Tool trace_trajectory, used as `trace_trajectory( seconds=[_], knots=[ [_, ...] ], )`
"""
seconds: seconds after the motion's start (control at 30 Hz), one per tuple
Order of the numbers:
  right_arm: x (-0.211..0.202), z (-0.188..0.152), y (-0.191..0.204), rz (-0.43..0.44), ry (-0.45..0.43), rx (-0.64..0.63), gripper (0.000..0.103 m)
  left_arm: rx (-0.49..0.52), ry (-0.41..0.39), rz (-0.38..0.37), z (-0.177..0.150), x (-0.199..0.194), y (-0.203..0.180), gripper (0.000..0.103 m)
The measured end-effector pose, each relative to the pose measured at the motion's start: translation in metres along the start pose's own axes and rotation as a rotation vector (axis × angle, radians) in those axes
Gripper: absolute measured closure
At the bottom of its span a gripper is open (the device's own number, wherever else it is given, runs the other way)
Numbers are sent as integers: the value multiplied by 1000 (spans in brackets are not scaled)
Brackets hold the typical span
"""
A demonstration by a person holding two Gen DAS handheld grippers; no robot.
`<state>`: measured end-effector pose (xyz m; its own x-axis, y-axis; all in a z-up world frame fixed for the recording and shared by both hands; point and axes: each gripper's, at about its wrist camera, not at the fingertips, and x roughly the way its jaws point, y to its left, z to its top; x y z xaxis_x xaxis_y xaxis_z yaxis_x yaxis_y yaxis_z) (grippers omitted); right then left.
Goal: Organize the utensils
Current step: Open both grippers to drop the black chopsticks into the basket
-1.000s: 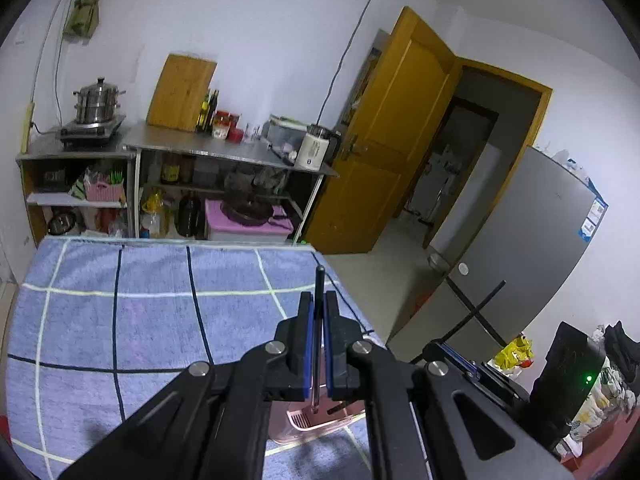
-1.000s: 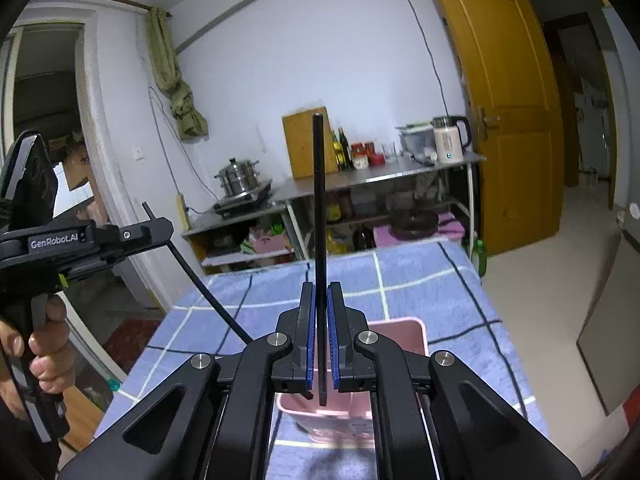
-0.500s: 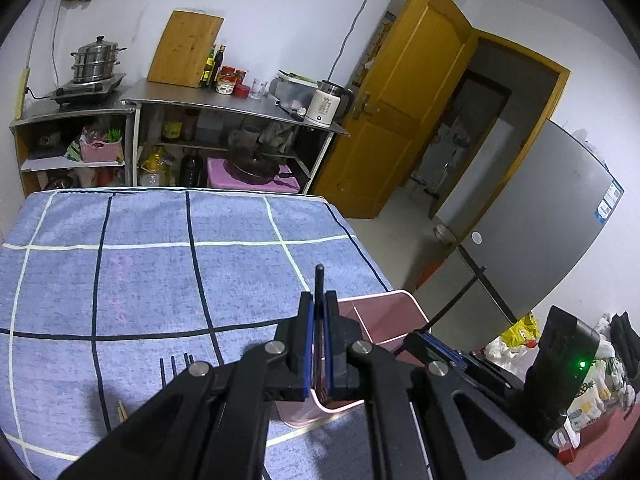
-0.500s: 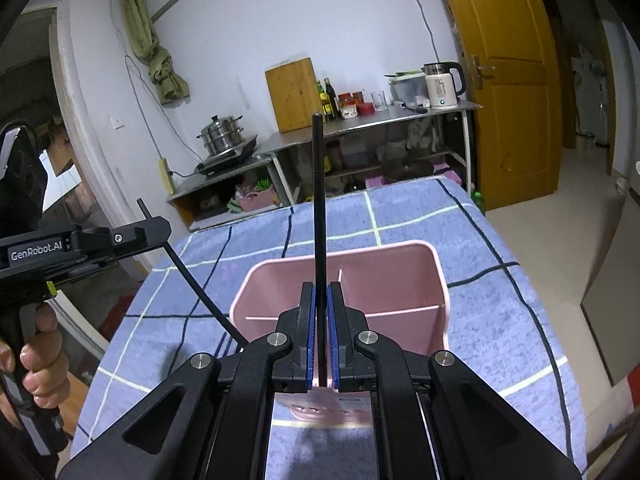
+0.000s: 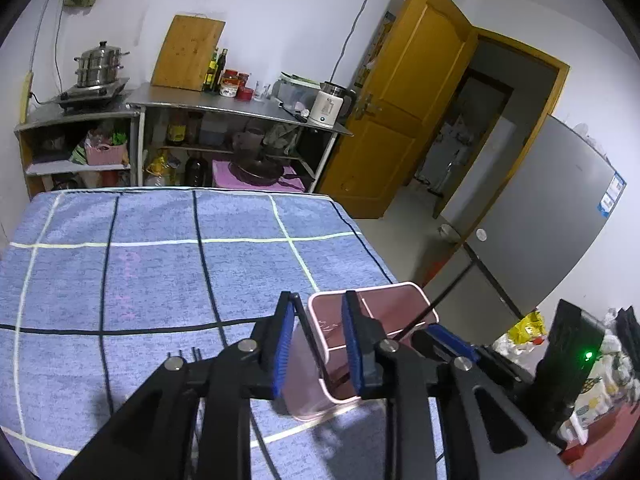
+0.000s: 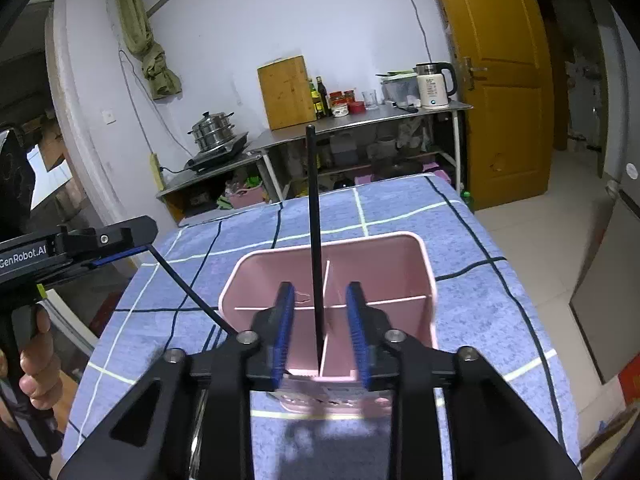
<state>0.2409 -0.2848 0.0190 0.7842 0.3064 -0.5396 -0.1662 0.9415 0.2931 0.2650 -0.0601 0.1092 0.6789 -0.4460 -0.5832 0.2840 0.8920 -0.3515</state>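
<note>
A pink divided utensil holder (image 6: 416,264) stands on the blue checked cloth; it also shows in the left wrist view (image 5: 384,304). My right gripper (image 6: 321,332) is open above the holder's near side, and a black chopstick (image 6: 314,216) stands between its pads, touching neither, its lower end in the holder. My left gripper (image 5: 318,344) is open over the holder's left rim. From the right wrist view a second black chopstick (image 6: 188,290) slants from the left gripper's jaws toward the holder. More black chopsticks (image 5: 188,354) lie on the cloth by the left gripper.
The blue checked cloth (image 5: 152,264) covers the table. Behind it stand steel shelves (image 5: 224,108) with a cutting board, bottles, a kettle and a steamer pot. A yellow door (image 5: 404,120) and a grey refrigerator (image 5: 552,216) are to the right.
Both grippers have opened. The right one has let go of its chopstick, which now stands in the holder. Both grippers have come down closer over the holder.
</note>
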Motion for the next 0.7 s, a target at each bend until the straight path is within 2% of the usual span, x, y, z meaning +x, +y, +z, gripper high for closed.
trace_trajectory(
  seconds=[0.07,0.13,0.2,0.43,0.5,0.7],
  knots=[
    [-5,-1,-1,-5,-6,6,72,11,-6,4,-2,-5,-2,77],
    [-12,-2,-2,-7,-16,8,72,20,-17,6,-6,-12,-3,72],
    [-18,-4,-2,-7,-27,6,72,28,-34,4,-11,-21,-4,58],
    [-47,-17,9,2,-60,-20,72,59,-86,16,-39,-54,-6,50],
    [-55,-23,15,16,-61,-34,72,56,-101,20,-49,-63,-3,43],
    [-71,-48,29,61,-51,-61,72,13,-130,76,-85,-90,20,41]
  ],
)
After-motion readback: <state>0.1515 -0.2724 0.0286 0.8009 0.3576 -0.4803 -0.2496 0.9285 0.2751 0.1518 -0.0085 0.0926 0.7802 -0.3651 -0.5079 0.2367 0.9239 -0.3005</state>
